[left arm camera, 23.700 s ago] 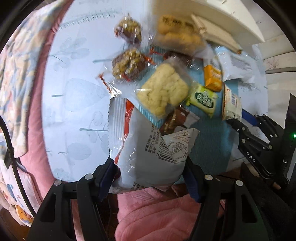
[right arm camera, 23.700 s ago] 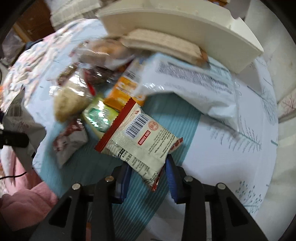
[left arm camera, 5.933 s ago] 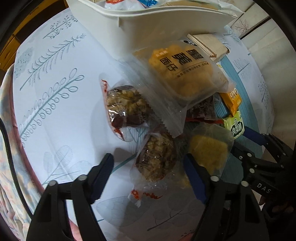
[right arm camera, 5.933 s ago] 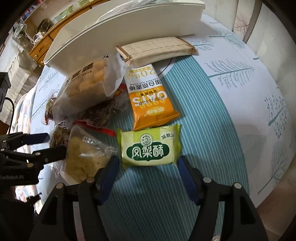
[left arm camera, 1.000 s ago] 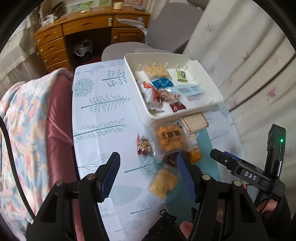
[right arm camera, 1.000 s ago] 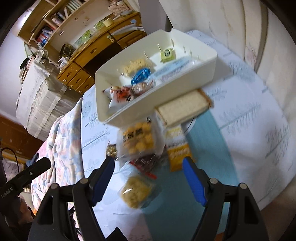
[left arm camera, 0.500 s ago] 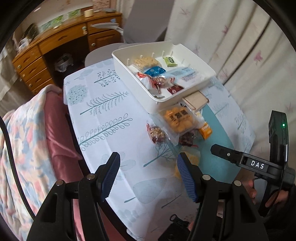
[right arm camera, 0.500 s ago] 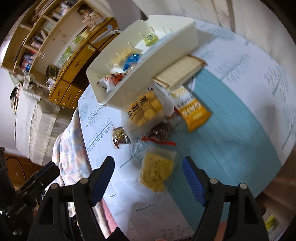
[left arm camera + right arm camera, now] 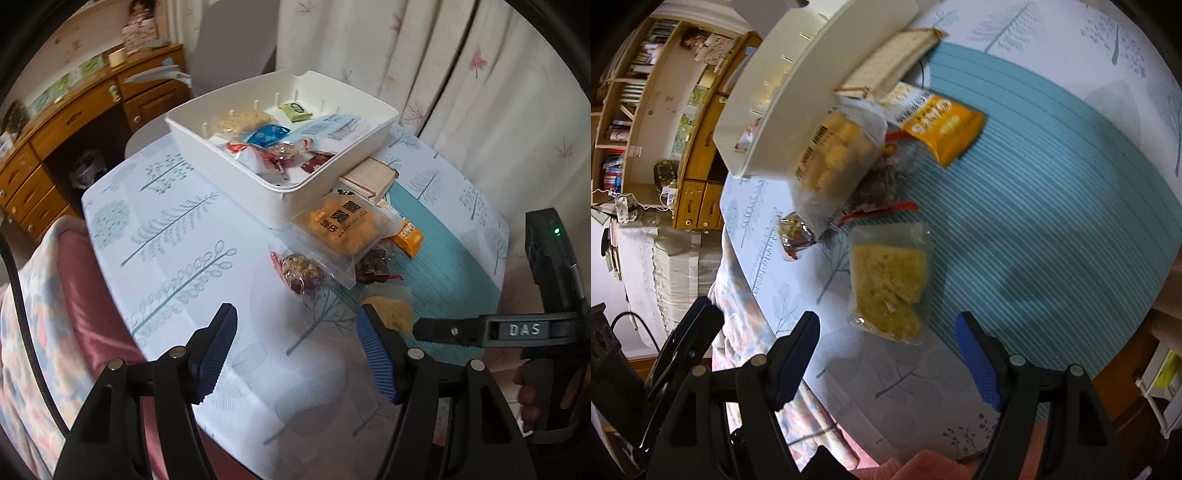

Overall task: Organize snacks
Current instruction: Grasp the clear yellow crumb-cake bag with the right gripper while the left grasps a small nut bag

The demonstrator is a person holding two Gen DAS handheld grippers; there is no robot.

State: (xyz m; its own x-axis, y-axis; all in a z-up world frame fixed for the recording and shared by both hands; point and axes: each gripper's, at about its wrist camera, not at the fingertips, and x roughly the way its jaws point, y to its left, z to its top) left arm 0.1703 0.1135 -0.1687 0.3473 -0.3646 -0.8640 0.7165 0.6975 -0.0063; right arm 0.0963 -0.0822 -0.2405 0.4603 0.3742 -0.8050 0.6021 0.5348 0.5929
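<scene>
Now both my grippers sit lower over the table than a second ago, and each view has rolled. My left gripper (image 9: 295, 343) is empty, jaws opening, nothing between them but tablecloth (image 9: 177, 236). My right gripper (image 9: 886, 354) is spread wide and empty too, with the yellow crumbly cake pack (image 9: 886, 284) just ahead of its tips, far closer than before. Unsorted snacks lie beside the white tray (image 9: 236, 162): the big orange pastry bag (image 9: 343, 229) touching the tray wall, the nut ball pack (image 9: 301, 271), the dark red pack (image 9: 373, 264), the orange oat bar (image 9: 942, 125). The tray holds the same sorted snacks; the wafer pack (image 9: 369, 177) sits tucked against its edge.
</scene>
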